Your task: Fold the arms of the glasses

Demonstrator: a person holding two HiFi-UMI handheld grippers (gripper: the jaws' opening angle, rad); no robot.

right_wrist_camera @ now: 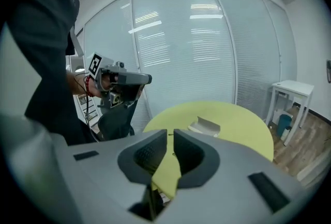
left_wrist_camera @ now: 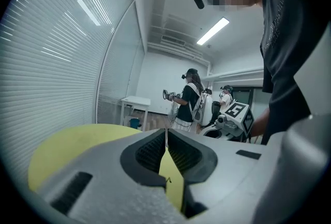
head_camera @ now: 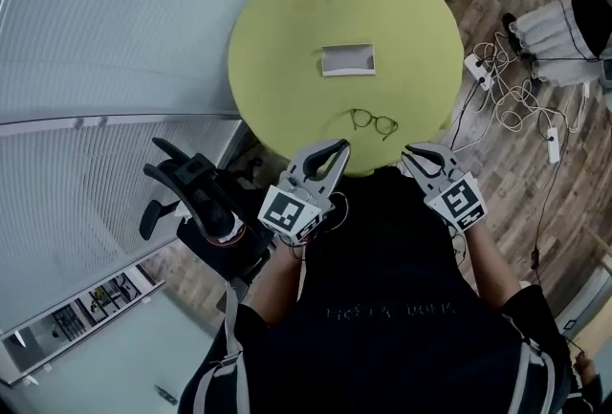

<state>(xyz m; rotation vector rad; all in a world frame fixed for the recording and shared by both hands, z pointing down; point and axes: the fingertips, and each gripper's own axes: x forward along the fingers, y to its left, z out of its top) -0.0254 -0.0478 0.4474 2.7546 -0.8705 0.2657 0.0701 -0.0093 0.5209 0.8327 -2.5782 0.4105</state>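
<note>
Thin dark-framed glasses (head_camera: 373, 122) lie on the round yellow-green table (head_camera: 287, 49), near its front edge, with their arms spread open. Both grippers hover just short of that edge, in front of my chest. My left gripper (head_camera: 341, 148) is left of the glasses, my right gripper (head_camera: 408, 153) to their right, and neither touches them. In the left gripper view the jaw tips (left_wrist_camera: 166, 132) meet with nothing between them. The right gripper (right_wrist_camera: 170, 134) has its jaws together with only a thin slit, and holds nothing. Its view shows the table top (right_wrist_camera: 238, 127) ahead.
A small white open box (head_camera: 347, 59) sits mid-table, also seen as the box (right_wrist_camera: 204, 125) in the right gripper view. A black office chair (head_camera: 191, 187) stands at the table's left. Power strips and cables (head_camera: 512, 97) lie on the wooden floor at right. Other people (left_wrist_camera: 187, 99) stand far off.
</note>
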